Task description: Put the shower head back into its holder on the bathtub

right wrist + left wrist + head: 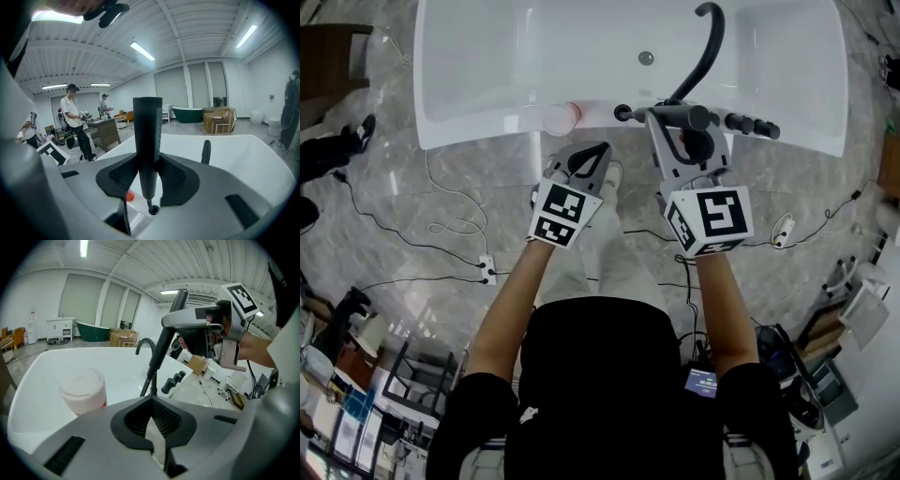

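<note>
The black stick-shaped shower head (667, 114) lies across the near rim of the white bathtub (469, 94). My right gripper (680, 118) is shut on its handle. In the right gripper view the handle (147, 136) stands between the pads, with a small dark ring (153, 209) just under its lower end. From the left gripper view the shower head (165, 341) leans upright in the right gripper (206, 336), and its hose (144, 389) hangs below. My left gripper (596, 152) is shut and empty, just left of it near the rim.
A black faucet spout (705, 47) curves over the tub, with black knobs (752, 125) to its right. A white and pink container (561, 118) stands on the rim to the left. Cables (441, 230) lie on the marble floor. People (75, 122) stand in the background.
</note>
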Tool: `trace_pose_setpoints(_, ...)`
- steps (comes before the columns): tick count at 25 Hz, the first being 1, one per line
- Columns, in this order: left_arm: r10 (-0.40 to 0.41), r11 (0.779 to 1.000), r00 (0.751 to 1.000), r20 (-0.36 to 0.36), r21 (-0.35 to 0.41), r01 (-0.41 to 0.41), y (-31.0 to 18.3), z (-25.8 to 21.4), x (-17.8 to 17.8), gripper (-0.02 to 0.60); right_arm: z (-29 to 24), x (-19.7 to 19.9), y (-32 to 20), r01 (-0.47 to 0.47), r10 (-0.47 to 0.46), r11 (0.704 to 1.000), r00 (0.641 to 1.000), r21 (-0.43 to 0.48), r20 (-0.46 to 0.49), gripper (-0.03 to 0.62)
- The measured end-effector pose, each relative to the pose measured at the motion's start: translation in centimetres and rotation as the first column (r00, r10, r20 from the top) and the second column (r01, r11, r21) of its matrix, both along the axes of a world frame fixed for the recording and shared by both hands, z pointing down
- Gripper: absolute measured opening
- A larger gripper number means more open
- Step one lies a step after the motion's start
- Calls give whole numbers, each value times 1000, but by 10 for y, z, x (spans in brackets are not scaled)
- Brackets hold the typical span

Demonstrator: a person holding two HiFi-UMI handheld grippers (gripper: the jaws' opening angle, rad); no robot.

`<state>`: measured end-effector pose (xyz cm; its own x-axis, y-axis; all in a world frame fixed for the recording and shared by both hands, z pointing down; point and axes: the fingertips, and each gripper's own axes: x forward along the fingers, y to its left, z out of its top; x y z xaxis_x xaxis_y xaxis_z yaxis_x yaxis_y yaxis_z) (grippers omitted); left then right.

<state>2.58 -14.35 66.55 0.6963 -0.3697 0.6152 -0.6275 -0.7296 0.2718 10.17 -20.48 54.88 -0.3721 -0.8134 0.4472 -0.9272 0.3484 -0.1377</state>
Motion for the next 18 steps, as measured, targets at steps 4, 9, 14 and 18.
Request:
trace_pose_setpoints(4, -13, 1000, 1000, 3, -7, 13, -2, 12, -9, 14, 31, -5, -3, 10, -11, 1000, 1000, -24, -18, 140)
trace_pose_setpoints(9, -37, 999, 999, 2, -11, 37, -4, 21, -18, 14, 66, -7, -4, 25, -27, 998, 999, -63, -43, 140)
trace_pose_setpoints(14, -57, 998, 998, 8, -23, 58, -4, 29, -30, 14, 98, -13, -5, 45, -52, 994, 996, -100, -75, 140)
trace_pose_setpoints(18, -74, 997, 997, 14, -31, 74, -2, 40, -41, 14, 123, -20, -2, 61, -73, 991, 992, -122, -103, 140)
